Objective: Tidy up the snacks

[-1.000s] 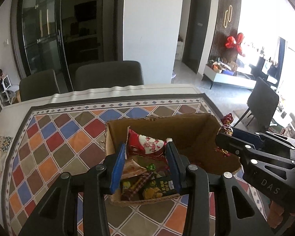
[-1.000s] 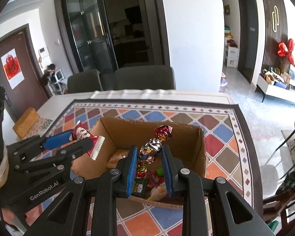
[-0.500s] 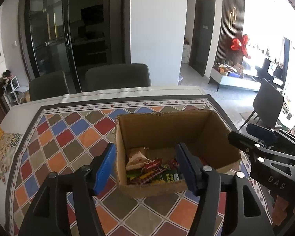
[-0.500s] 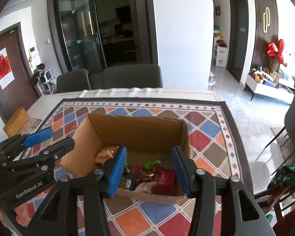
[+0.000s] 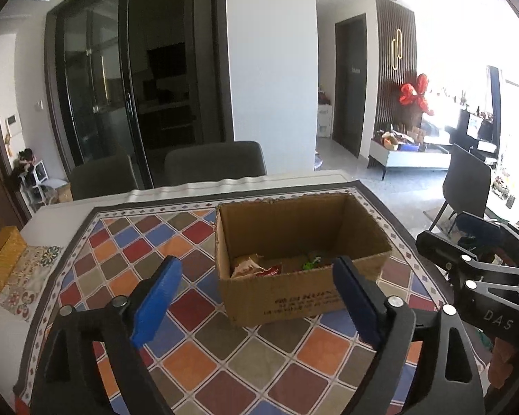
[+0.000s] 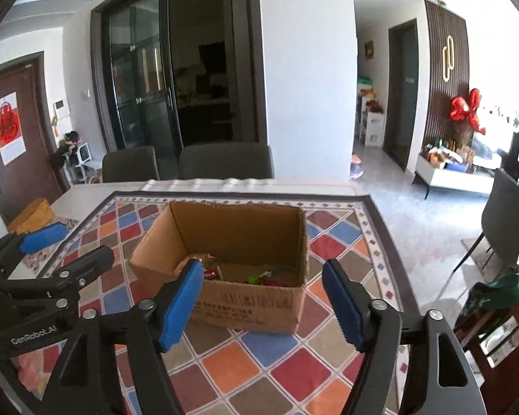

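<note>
An open cardboard box stands on the colourful diamond-patterned tablecloth. Wrapped snacks lie on its bottom, partly hidden by the near wall. My left gripper hangs in front of the box, its jaws opening wide with nothing held between them. My right gripper is also short of the box, jaws opening, nothing gripped. Each gripper shows at the edge of the other's view: the right gripper and the left gripper.
Two dark chairs stand at the table's far side. A yellow woven box rests on a patterned mat at the table's left end. Another chair and open floor lie to the right.
Both grippers let go of their snack packets into the box, opened wide and drew back and up from it. The box now looks smaller and farther away.
</note>
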Tool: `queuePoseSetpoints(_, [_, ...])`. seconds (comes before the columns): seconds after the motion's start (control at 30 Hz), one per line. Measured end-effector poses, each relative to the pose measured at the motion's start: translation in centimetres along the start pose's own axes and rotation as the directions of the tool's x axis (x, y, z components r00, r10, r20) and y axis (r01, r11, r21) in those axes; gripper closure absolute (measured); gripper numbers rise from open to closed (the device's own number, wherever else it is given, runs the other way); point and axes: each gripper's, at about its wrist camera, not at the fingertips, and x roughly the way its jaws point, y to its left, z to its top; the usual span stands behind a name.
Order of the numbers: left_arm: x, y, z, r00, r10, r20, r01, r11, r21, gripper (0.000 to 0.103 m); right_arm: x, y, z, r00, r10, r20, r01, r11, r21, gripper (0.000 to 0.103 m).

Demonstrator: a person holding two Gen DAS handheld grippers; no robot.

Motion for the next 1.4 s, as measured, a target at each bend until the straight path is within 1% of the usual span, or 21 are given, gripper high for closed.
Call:
queuePoseSetpoints(0.13, [-1.9, -0.1, -1.2, 1.000, 0.001, 0.018, -0.001, 1.000, -0.011, 0.007, -2.6, 0.3, -1.0, 0.999, -0.017, 0.036, 0.017, 1.000, -0.013, 0.024])
queuePoseSetpoints(0.3, [-4.0, -0.1, -2.4, 0.999, 0.016, 0.043, -0.015, 1.000, -0.019, 0.000, -4.7, 0.3, -2.1, 0.998, -0.017, 0.057, 0.017, 1.000, -0.010, 0.021])
queuePoseSetpoints(0.43, [-5.4, -0.3, -3.3, 0.998, 0.030, 0.057, -0.029, 0.999, -0.021, 0.000, -5.8, 0.3, -3.5, 0.999, -0.005, 0.052, 0.005, 1.000, 0.003, 0.020])
queuePoseSetpoints(0.57, [-6.5, -0.5, -4.3, 0.999, 0.017, 0.051, -0.015, 0.999, -0.031, 0.000, -6.5, 0.0, -4.6, 0.999, 0.002, 0.037, -0.003, 1.000, 0.018, 0.020])
queuePoseSetpoints(0.7, [-7.5, -0.5, -5.1, 0.998, 0.011, 0.054, -0.009, 0.999, -0.043, 0.000, -7.3, -0.1, -5.3, 0.999, -0.003, 0.035, 0.002, 1.000, 0.026, 0.020])
queuePoseSetpoints(0.83, [-8.4, -0.7, -5.6, 0.998, 0.027, 0.064, -0.024, 0.999, -0.036, 0.000, -8.5, 0.0, -6.0, 0.999, -0.023, 0.047, 0.023, 1.000, 0.007, 0.020])
queuePoseSetpoints(0.93, [-8.7, -1.0, -5.9, 0.997, 0.025, 0.066, -0.023, 0.999, -0.029, 0.000, -9.2, 0.1, -6.5, 0.999, -0.027, 0.046, 0.027, 1.000, 0.000, 0.020])
queuePoseSetpoints(1.4, [-10.0, -1.0, -6.3, 0.992, 0.028, 0.123, -0.025, 0.999, -0.025, 0.000, -10.1, 0.3, -6.8, 0.998, -0.014, 0.063, 0.014, 1.000, -0.003, 0.020])
